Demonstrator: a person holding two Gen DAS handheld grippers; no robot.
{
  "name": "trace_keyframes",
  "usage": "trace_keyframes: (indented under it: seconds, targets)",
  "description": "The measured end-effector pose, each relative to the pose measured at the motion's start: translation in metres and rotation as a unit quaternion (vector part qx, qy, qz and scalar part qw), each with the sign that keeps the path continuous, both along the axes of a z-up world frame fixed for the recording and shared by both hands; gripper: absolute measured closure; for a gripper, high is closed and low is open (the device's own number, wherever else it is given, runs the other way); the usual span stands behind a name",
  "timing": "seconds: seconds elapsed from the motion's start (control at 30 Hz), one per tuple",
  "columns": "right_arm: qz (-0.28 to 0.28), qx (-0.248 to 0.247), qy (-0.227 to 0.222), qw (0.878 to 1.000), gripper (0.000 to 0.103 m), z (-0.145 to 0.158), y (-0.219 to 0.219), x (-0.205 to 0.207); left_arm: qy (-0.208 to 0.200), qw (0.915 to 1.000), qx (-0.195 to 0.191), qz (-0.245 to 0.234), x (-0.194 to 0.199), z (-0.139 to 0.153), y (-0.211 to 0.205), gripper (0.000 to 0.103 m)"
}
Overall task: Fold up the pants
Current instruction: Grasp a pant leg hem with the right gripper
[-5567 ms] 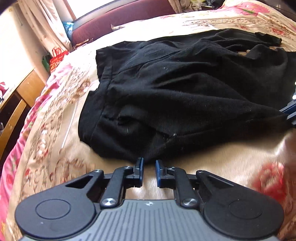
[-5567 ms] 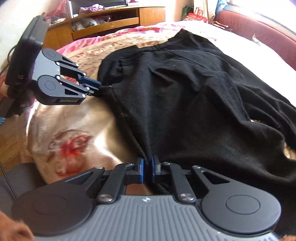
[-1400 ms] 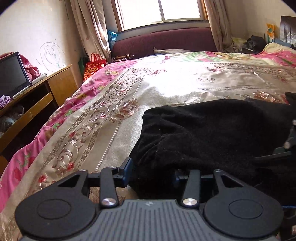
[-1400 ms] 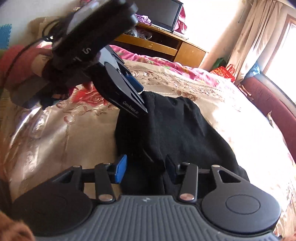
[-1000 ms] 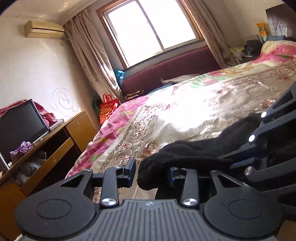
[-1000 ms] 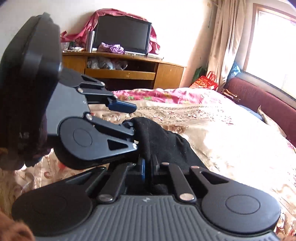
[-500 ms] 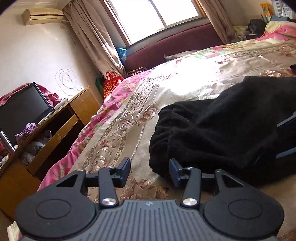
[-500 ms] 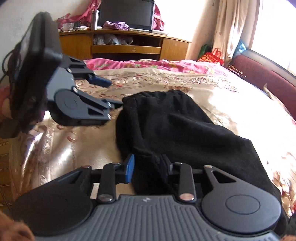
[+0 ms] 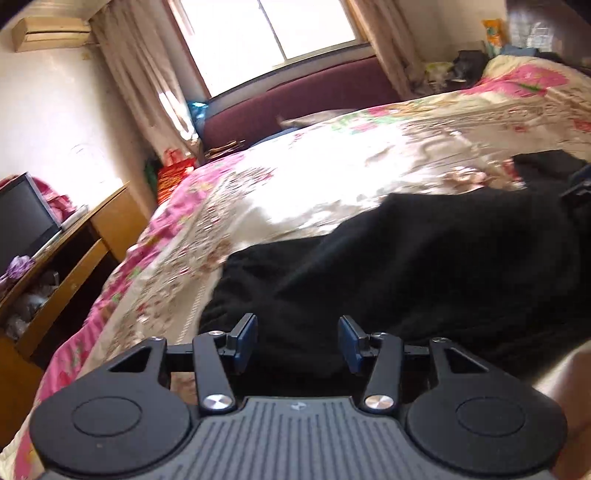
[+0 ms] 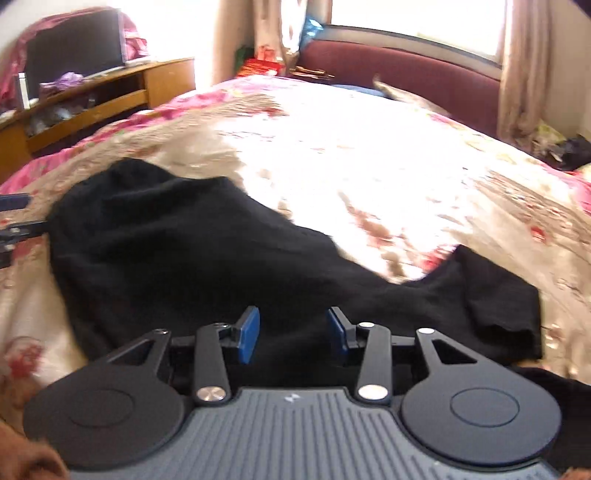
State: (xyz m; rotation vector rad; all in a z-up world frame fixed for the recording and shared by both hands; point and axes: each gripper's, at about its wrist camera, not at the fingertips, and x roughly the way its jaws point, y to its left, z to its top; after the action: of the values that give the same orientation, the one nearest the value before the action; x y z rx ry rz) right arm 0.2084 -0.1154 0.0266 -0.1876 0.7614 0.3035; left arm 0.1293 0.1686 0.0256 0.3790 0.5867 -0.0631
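Bed fills most of both views — one floral bedspread, cream and gold in the middle with a pink border along the side toward the wooden TV stand. One maroon headboard at the far end, under one bright window flanked by two beige curtains. One wall air conditioner high at left. One dark TV on the stand, with clutter on the shelf below.

Black pants — one pair, lying in a folded heap on the near part of the bedspread, one cuff end spread flat off to the right. Beyond the heap the bedspread is open cloth all the way to the headboard; the pink edge drops off toward the stand.

Left gripper: jaws have just been opening, blue pads spread apart above the near edge of the pants, not pressing on the cloth.

Right gripper: jaws have just been opening, pads apart over the pants, pinching nothing. Frames blurred; whether fingertips graze the fabric — cannot tell.
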Motion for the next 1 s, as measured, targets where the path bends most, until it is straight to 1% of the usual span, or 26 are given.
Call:
trace_keyframes:
  seconds: [0.07,0.13,0.2,0.23,0.3,0.37,0.43,0.5,0.63,0.7,0.8,0.87,0.9,0.97,1.0]
  targets:
    - [-0.057,-0.004,0.010,0.998,0.061,-0.004,-0.041,0.009,0.008,0.9988,-0.017,-0.044,0.004,-0.004,-0.034,0.039]
    - [-0.121,0.026,0.036,0.992,0.061,-0.010,-0.083,0.019,0.020,0.9953,-0.035,-0.089,0.011,-0.013,-0.072,0.038]
    - [-0.165,0.085,0.058,0.981,0.061,-0.015,-0.119,0.029,0.034,0.9915,-0.045,-0.117,0.018,-0.022,-0.105,0.038]
    - [-0.184,0.125,0.066,0.973,0.059,-0.018,-0.136,0.033,0.040,0.9893,-0.049,-0.132,0.022,-0.026,-0.120,0.038]
    - [-0.199,0.190,0.080,0.958,0.059,-0.026,-0.149,0.045,0.051,0.9861,-0.046,-0.151,0.026,-0.031,-0.144,0.038]
    - [-0.213,0.225,0.087,0.947,0.059,-0.031,-0.157,0.053,0.059,0.9853,-0.031,-0.157,0.027,-0.035,-0.165,0.038]
    - [-0.220,0.250,0.090,0.939,0.059,-0.035,-0.162,0.059,0.069,0.9848,-0.030,-0.157,0.029,-0.038,-0.172,0.038]
    - [-0.228,0.275,0.085,0.930,0.059,-0.038,-0.167,0.062,0.077,0.9843,-0.039,-0.154,0.030,-0.037,-0.171,0.038]
    - [-0.248,0.299,0.071,0.919,0.059,-0.038,-0.178,0.065,0.079,0.9836,-0.049,-0.154,0.029,-0.035,-0.167,0.038]
    - [-0.248,0.305,0.066,0.917,0.059,-0.035,-0.181,0.064,0.078,0.9834,-0.050,-0.156,0.029,-0.035,-0.167,0.038]
    - [-0.253,0.296,0.069,0.918,0.059,-0.038,-0.181,0.070,0.076,0.9834,-0.043,-0.159,0.031,-0.037,-0.171,0.038]
    - [-0.268,0.298,0.070,0.914,0.060,-0.043,-0.181,0.076,0.074,0.9834,-0.042,-0.160,0.030,-0.037,-0.172,0.038]
    - [-0.274,0.299,0.067,0.912,0.065,-0.045,-0.181,0.079,0.073,0.9835,-0.042,-0.160,0.031,-0.036,-0.173,0.038]
    - [-0.285,0.287,0.062,0.912,0.096,-0.044,-0.179,0.082,0.072,0.9837,-0.036,-0.161,0.030,-0.036,-0.174,0.038]
    - [-0.286,0.283,0.063,0.913,0.097,-0.042,-0.179,0.084,0.070,0.9837,-0.032,-0.163,0.029,-0.036,-0.175,0.038]
